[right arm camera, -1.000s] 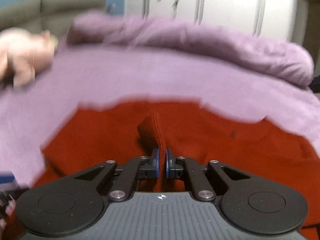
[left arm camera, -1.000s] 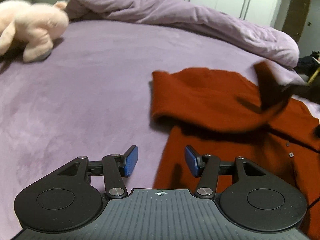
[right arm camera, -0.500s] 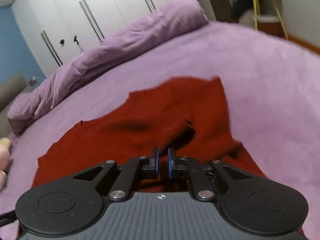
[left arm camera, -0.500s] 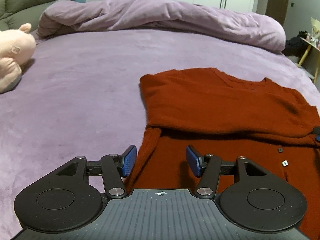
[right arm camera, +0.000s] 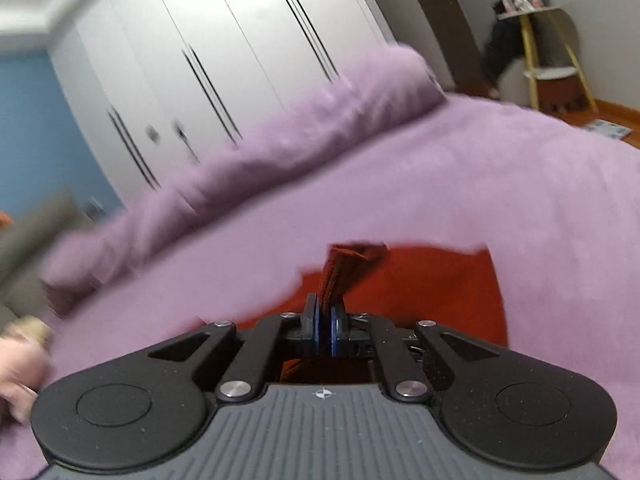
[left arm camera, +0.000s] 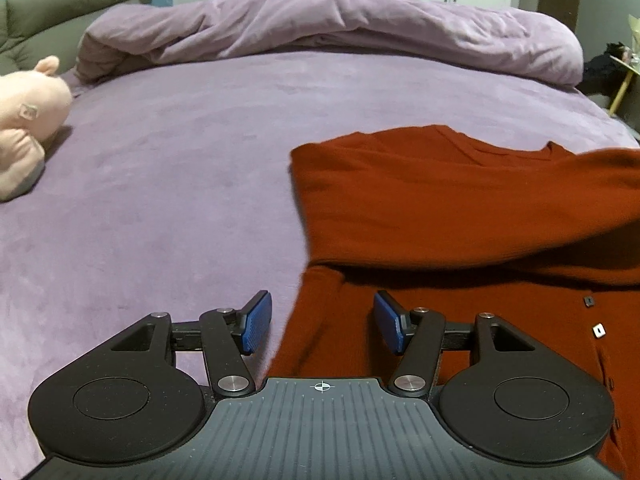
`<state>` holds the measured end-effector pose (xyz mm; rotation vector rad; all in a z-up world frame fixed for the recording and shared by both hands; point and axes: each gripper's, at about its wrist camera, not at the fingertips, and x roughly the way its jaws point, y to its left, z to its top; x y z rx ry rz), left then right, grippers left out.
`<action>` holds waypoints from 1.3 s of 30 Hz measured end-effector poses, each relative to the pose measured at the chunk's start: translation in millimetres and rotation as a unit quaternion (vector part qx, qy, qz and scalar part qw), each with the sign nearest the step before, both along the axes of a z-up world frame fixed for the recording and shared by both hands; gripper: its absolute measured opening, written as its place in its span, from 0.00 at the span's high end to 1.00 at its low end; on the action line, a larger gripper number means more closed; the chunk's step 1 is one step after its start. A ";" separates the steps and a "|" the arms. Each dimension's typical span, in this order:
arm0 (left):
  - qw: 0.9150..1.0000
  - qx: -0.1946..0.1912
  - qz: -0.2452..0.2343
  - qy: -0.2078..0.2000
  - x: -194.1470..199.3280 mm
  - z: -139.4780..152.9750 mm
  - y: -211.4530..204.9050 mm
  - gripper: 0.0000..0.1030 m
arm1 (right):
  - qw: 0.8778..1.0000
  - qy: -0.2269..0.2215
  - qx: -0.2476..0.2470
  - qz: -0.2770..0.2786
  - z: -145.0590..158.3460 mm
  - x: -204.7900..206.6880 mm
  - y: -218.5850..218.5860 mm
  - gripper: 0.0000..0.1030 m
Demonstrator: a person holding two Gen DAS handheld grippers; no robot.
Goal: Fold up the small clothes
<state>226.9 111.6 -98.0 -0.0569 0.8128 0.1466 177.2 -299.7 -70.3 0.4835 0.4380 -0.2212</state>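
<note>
Between my left fingers' ribbed blue rubbery pads (left arm camera: pixel 256 322) lies the edge of a rust-red fine-knit cloth garment (left arm camera: pixel 460 200), matt and soft; beneath it a lilac velvety bedspread (left arm camera: pixel 180 184), faintly napped; far ahead a plush pale-pink toy (left arm camera: pixel 28 120); my matt black plastic arms carry shiny metal rivets.

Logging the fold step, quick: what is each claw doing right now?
Left claw: open, holding nothing, over the left edge of the red sweater.
Right claw: shut on a bunched strip of the sweater.
</note>
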 end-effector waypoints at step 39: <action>0.992 0.080 -0.092 0.024 9.4 -8.6 -45.2 0.26 | 0.939 0.193 -0.285 0.030 -40.2 -6.1 42.7 0.85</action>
